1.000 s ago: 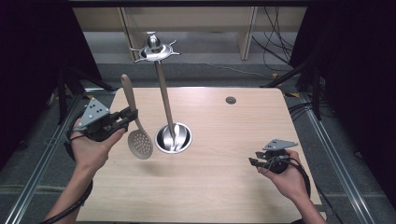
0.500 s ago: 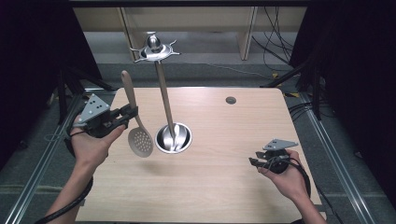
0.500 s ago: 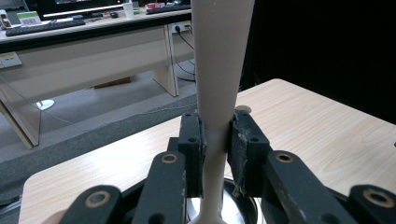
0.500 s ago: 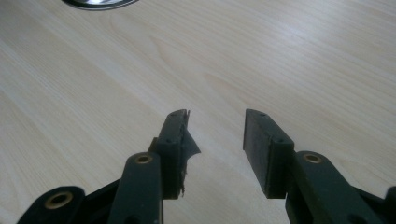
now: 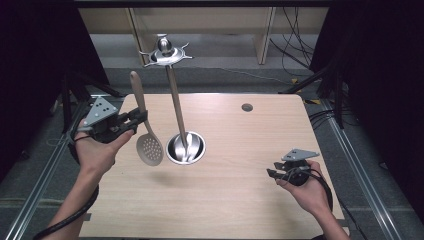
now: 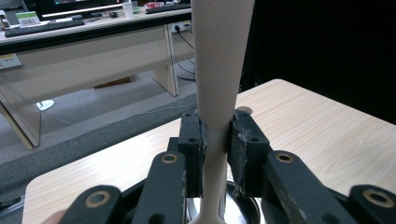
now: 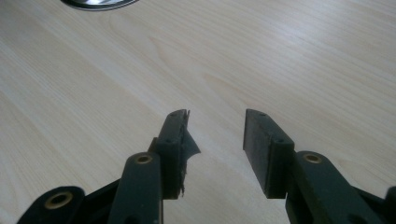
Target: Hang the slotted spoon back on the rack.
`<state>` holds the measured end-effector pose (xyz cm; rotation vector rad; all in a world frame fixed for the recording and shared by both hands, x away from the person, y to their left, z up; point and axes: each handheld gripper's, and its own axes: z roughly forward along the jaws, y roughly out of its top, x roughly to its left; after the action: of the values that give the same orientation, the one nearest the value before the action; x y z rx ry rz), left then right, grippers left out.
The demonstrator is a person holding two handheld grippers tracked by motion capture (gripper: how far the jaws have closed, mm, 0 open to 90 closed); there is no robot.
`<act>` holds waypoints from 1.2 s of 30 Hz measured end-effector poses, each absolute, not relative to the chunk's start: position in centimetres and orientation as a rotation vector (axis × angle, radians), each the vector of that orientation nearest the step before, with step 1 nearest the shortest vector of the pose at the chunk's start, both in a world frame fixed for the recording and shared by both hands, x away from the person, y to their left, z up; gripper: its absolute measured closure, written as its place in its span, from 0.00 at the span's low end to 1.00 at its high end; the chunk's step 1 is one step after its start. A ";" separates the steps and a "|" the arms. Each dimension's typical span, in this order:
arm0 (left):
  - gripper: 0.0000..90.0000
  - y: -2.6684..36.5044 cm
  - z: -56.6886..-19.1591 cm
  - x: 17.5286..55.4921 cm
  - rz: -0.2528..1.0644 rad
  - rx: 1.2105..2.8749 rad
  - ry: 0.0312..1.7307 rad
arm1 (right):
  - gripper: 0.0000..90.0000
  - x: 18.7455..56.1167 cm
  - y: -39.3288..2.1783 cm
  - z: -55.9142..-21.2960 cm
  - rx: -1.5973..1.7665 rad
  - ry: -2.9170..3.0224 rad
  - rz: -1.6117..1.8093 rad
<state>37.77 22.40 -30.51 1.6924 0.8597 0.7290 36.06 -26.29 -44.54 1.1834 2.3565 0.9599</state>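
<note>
A beige slotted spoon hangs upright above the left part of the wooden table, bowl down and handle up. My left gripper is shut on its handle; both black pads press the narrow neck in the left gripper view. Right of the spoon stands a steel utensil stand with a round base and a hooked crown on top. My right gripper rests low over the table's right front, open, nothing between its jaws.
A small dark round hole sits in the far part of the table. Beyond the table are a grey floor, desk legs and cables. Metal rails run along both sides.
The left hand with the spoon has shifted slightly; the spoon stays held upright beside the stand. The right gripper has not moved.
</note>
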 end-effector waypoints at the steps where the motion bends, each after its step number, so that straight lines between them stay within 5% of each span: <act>1: 0.83 22.4 -30.5 37.8 0.728 1.693 0.860 | 0.67 36.1 -26.3 -44.5 1.184 2.356 0.959; 36: 0.83 22.3 -29.6 39.3 0.699 1.744 0.863 | 0.67 36.1 -26.3 -44.6 1.181 2.358 0.958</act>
<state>39.29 22.29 -29.56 1.7441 0.8627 0.6987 36.11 -26.31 -44.56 1.1810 2.3583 0.9576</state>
